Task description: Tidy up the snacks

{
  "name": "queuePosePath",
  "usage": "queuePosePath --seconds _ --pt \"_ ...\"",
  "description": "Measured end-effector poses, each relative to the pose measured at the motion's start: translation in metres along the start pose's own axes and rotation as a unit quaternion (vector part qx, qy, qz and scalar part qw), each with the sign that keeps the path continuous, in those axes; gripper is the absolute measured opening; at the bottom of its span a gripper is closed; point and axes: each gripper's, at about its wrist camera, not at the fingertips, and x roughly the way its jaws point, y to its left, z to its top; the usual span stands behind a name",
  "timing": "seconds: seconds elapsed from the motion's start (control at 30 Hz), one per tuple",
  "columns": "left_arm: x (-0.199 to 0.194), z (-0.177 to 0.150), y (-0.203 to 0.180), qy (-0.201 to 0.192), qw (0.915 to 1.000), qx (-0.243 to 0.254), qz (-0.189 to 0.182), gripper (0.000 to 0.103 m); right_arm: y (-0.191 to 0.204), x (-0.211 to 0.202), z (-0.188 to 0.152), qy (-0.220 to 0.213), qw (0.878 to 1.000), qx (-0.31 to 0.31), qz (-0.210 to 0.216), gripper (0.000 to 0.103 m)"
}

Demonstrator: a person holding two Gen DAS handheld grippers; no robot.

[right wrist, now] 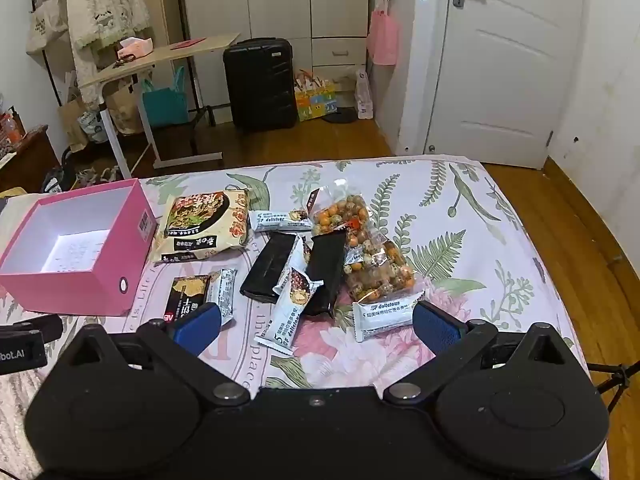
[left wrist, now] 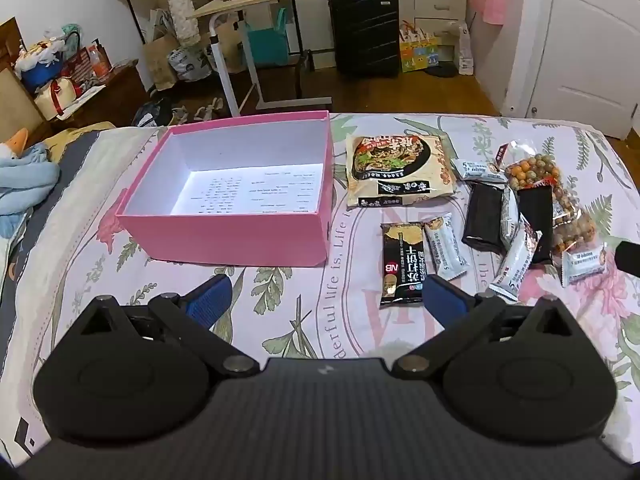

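An empty pink box (left wrist: 224,240) (right wrist: 76,280) with a white inside sits on the flowered bedsheet. To its right lie the snacks: a noodle packet (left wrist: 396,170) (right wrist: 204,224), a black biscuit pack (left wrist: 402,266) (right wrist: 186,294), black bars (left wrist: 484,216) (right wrist: 272,264), several white wafer packs (left wrist: 446,250) (right wrist: 290,312) and a clear bag of coloured nuts (left wrist: 560,204) (right wrist: 368,256). My left gripper (left wrist: 326,300) hangs open above the sheet in front of the box, nothing between its fingers. My right gripper (right wrist: 316,324) hangs open over the near wafer packs, apart from them.
The bed's far edge (right wrist: 320,162) drops to a wooden floor. Beyond stand a black suitcase (right wrist: 260,84), a rolling side table (right wrist: 160,56) and a white door (right wrist: 504,60). A blue cloth (left wrist: 24,184) lies left of the box. The left gripper's housing (right wrist: 24,340) shows at the left edge.
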Motion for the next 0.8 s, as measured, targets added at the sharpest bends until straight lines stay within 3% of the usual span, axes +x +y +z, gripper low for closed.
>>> queuePosePath --seconds 0.37,0.8 --pt "0.003 0.001 0.001 0.006 0.9998 -0.014 -0.011 0.103 0.005 0.003 -0.001 0.006 1.000 -0.011 -0.009 0.103" --pt "0.001 0.000 0.005 0.009 0.9995 0.006 -0.029 0.103 -0.004 0.005 -0.002 0.012 1.000 -0.017 -0.019 0.103"
